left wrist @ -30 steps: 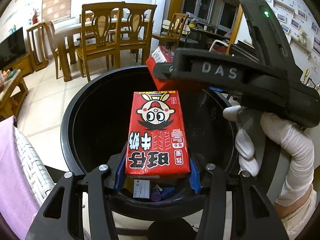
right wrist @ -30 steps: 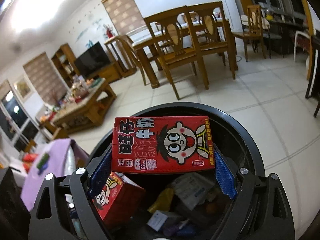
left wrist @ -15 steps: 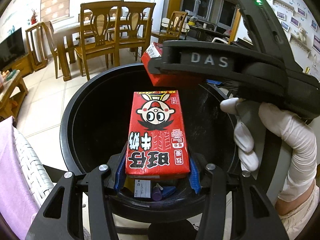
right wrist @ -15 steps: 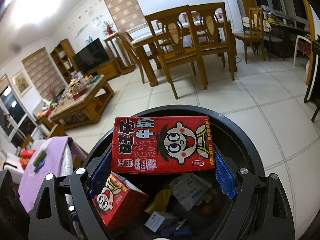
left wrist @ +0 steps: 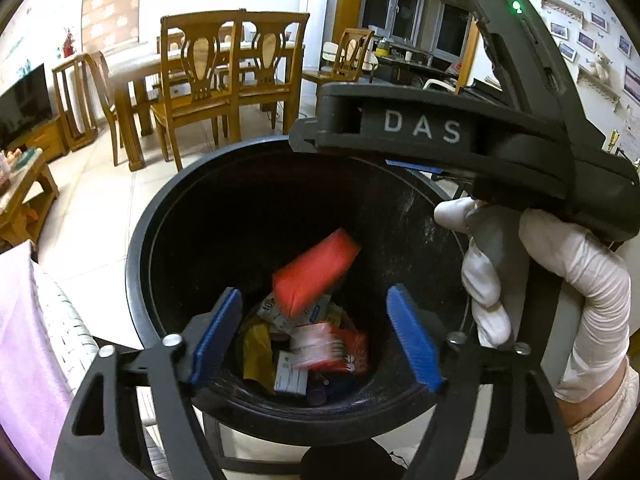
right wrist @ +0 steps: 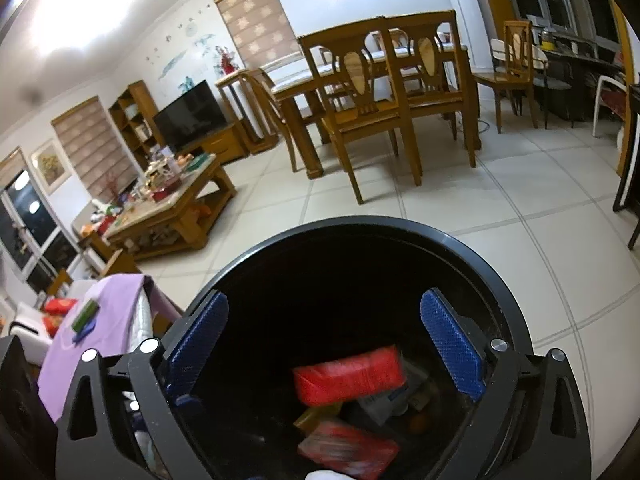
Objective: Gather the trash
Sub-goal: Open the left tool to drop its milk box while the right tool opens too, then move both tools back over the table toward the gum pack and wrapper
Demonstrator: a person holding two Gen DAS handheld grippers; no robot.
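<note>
two cartons [left wrist: 316, 272] inside bin rim [left wrist: 136, 264]

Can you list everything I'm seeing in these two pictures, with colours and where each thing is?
Trash bin: one, black, round, directly under both grippers.
Milk cartons: two, red, blurred, inside the bin above the other rubbish.
Other rubbish: several pieces, white, yellow, purple, at the bin's bottom.
Dining table: one, wooden, in the background.
Chairs: several, wooden, around the table.
Coffee table: one, wooden, cluttered, left on the tiled floor.
Television: one, black, by the far wall.
Purple cloth: one, on a white seat beside the bin.
Gloved hand: one, white glove, holding the right gripper.
Left gripper: black, blue pads, open, empty.
Right gripper: same, open, empty.
</note>
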